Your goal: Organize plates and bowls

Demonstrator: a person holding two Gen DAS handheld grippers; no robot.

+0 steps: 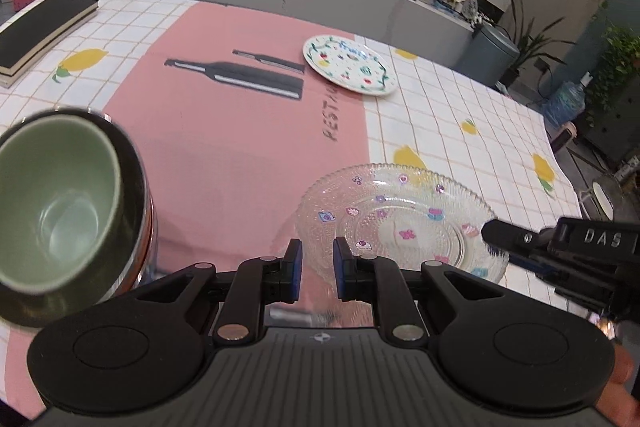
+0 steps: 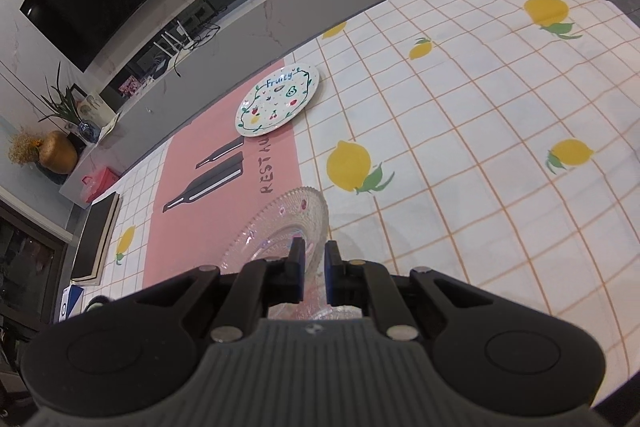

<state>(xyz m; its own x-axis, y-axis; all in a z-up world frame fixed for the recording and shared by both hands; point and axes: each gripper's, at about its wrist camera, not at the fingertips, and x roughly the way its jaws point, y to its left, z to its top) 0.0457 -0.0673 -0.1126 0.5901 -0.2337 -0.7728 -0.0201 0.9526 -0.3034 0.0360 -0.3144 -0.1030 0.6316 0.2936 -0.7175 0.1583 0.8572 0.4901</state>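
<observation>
Right claw point(image 2: 315, 269): jaws nearly together, clamped on the near rim of the glass plate point(image 2: 280, 223); the plate tilts, raised off the tablecloth point(image 2: 460, 147), over the edge of the pink mat point(image 2: 224, 163)

Left claw point(image 1: 317, 263): jaws a narrow gap apart, nothing between them, touching nothing; the glass plate shows just to its right

Green bowl point(image 1: 56, 203): near left, nested in a dark bowl point(image 1: 132, 163), both blurred

Painted plate point(image 2: 278, 100): flat at the far edge of the pink mat, well apart from the glass plate

Book point(image 1: 44, 27): dark cover, far left corner of the table
</observation>
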